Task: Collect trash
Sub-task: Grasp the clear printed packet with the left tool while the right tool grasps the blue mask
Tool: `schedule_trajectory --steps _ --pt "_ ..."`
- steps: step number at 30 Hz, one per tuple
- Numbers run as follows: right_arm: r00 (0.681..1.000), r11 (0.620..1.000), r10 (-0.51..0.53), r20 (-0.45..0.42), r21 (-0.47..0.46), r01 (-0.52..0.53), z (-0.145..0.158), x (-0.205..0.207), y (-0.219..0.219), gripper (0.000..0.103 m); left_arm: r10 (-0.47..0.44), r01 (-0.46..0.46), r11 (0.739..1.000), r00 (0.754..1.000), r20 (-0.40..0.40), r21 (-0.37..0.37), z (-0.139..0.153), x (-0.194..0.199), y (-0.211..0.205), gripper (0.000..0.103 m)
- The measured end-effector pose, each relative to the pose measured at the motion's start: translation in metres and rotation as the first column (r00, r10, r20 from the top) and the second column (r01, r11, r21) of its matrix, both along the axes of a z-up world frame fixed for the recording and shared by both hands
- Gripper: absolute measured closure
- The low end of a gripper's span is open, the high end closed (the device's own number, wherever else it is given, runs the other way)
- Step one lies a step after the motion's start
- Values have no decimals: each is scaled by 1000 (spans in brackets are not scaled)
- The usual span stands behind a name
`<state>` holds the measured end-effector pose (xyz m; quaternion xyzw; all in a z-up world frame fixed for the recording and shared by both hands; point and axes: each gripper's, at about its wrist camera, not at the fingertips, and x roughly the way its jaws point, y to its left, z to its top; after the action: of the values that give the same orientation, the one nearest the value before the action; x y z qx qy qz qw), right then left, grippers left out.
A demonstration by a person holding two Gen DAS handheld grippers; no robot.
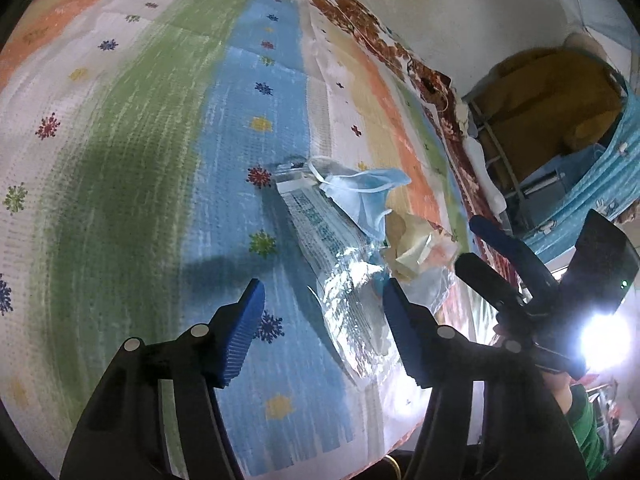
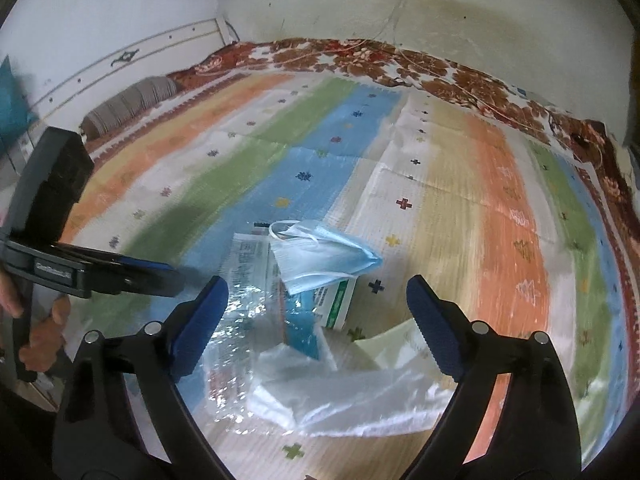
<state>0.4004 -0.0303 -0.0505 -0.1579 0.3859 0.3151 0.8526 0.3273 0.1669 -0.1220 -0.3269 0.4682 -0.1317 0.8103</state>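
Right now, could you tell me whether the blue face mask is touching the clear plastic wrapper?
Touching: the right wrist view shows the blue face mask lying partly on the clear plastic wrapper.

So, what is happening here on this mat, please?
A person holds a gripper in each hand over a small pile of trash on a striped mat. The pile holds a blue face mask, a shiny plastic wrapper, a clear plastic bag and some paper. The left gripper and right gripper are both open near the pile; neither holds anything yet.
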Motion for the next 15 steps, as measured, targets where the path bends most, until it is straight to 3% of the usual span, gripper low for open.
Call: schedule_trajectory --steps 10,15 --pt "1000 998 25 8 -58 -25 -9 26 18 31 -65 65 997 998 15 -33 -9 12 -10 49" --pt "999 996 35 -3 -87 -35 -16 41 30 40 -87 87 995 996 8 -50 -18 15 -13 58"
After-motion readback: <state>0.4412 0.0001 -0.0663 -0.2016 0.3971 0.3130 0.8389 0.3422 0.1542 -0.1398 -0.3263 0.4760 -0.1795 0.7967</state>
